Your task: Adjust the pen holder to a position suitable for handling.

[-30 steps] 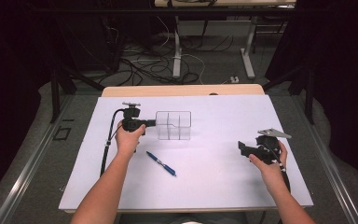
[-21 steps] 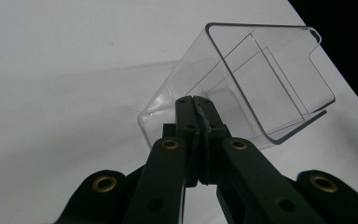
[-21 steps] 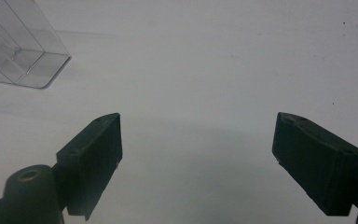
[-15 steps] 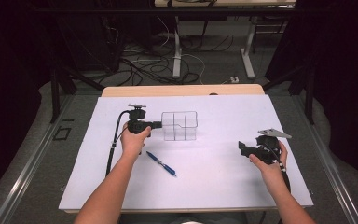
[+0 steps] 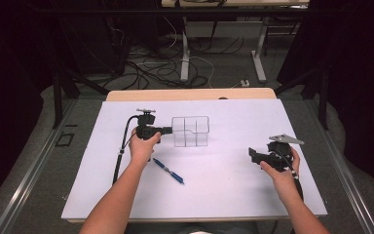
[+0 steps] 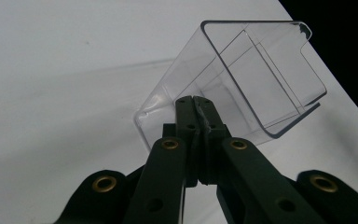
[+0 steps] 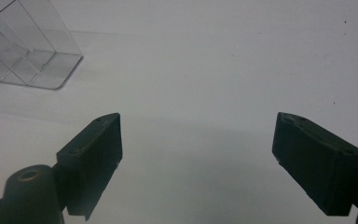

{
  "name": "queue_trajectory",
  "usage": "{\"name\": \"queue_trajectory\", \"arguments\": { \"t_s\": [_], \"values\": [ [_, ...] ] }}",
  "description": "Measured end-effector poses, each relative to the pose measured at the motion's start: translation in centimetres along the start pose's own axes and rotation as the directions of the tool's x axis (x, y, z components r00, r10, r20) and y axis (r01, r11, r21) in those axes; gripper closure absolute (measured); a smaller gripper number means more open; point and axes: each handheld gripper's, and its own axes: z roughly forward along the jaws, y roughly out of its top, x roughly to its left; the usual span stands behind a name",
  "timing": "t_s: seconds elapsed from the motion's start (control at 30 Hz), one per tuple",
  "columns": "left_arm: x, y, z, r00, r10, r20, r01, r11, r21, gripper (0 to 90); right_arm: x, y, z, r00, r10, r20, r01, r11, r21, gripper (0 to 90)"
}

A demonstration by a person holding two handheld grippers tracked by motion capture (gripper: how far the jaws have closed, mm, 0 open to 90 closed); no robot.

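The left gripper (image 5: 163, 130) is clamped on the near wall of the clear divided organizer (image 5: 191, 131), holding it tilted off the white table (image 5: 224, 185); this looks like the repositioning step. The blue pen (image 5: 168, 170) lies just in front of the organizer. Well to its right, the right gripper (image 7: 198, 158) hovers with jaws spread and empty. Next, the organizer probably needs setting down flat.

The clear organizer (image 7: 25, 51) is cut off at the frame's corner, its dividers perhaps uncountable.
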Motion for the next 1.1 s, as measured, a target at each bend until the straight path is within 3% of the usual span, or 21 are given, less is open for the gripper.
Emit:
{"name": "queue_trajectory", "arguments": {
  "t_s": [0.37,0.6,0.7,1.1],
  "values": [
    [-0.1,0.0,0.0,1.0,0.003,0.003,-0.003,1.0,-0.001,90.0,0.0,0.0,0.0,1.0,-0.003,-0.003,0.003,1.0,-0.001,15.4],
    [-0.1,0.1,-0.6,0.9997,-0.016,-0.018,0.015,0.9999,-0.008,87.8,0.0,0.0,-0.1,1.0,-0.001,-0.003,0.001,1.0,-0.002,15.4],
    [0.0,0.2,-1.1,0.9996,-0.002,-0.027,0.002,1.0,-0.004,87.2,0.0,0.1,-0.1,1.0,0.001,-0.003,-0.001,1.0,-0.002,15.4],
    [-0.3,0.3,-2.6,0.9996,0.002,-0.029,-0.003,1.0,-0.005,73.7,0.2,0.3,-0.2,1.0,0.002,0.0,-0.002,1.0,-0.003,15.0]
  ]
}}
